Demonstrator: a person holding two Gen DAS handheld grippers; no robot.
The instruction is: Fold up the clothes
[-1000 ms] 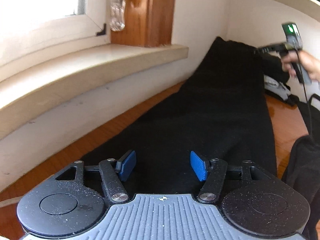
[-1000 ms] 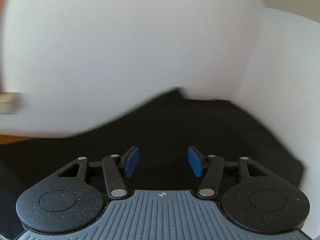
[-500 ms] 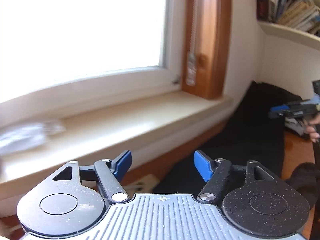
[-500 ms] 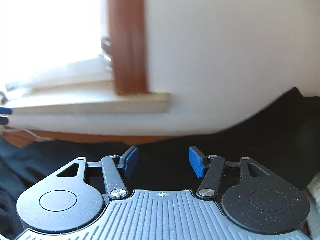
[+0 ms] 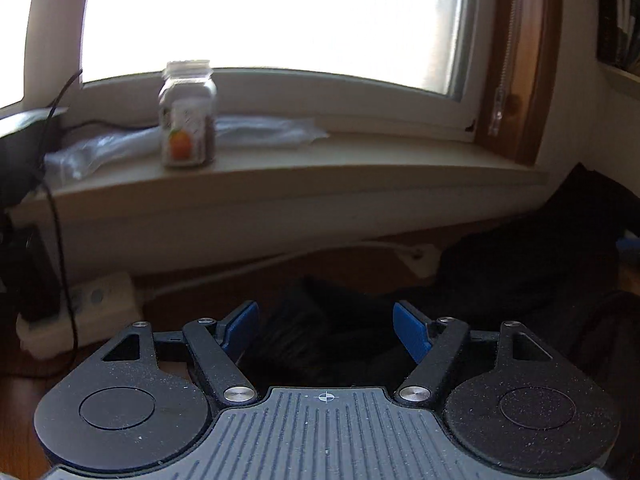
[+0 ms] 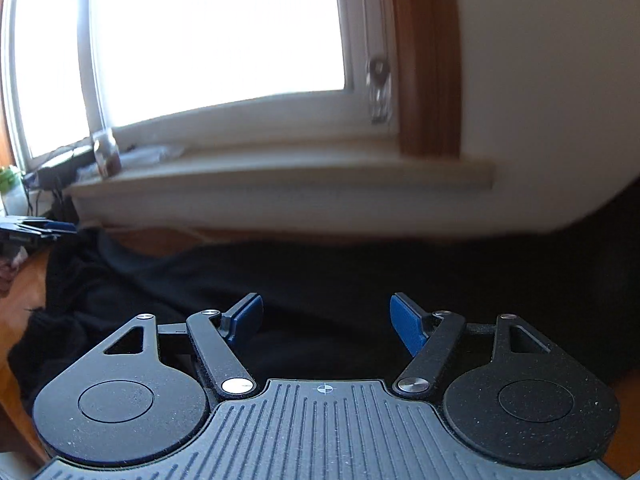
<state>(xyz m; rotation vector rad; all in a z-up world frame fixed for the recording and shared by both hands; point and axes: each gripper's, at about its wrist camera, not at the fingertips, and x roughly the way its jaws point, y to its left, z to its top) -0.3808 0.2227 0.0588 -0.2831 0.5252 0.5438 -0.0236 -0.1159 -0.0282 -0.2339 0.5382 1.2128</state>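
A long black garment (image 6: 328, 272) lies stretched along the wooden table under the window sill. In the left wrist view its rumpled end (image 5: 320, 320) sits just ahead of my left gripper (image 5: 325, 332). The jaws of that gripper are opening, and no cloth is pinched between the blue pads (image 5: 240, 330). My right gripper (image 6: 326, 320) hovers over the garment's middle. Its jaws are opening too, with only cloth lying beneath them. In the right wrist view the left gripper (image 6: 36, 228) shows at the far left, by the garment's end.
On the window sill (image 5: 360, 168) stand a labelled jar (image 5: 186, 116) and a clear plastic bag (image 5: 260, 128). A white power strip (image 5: 76, 308) with a dark cable (image 5: 60, 240) lies at the table's left. The white wall (image 6: 540, 120) rises behind the garment's right part.
Both views have swung left along the garment, from the white wall toward the window. Both grippers' pads now stand wider apart. The left gripper has come to the garment's end.
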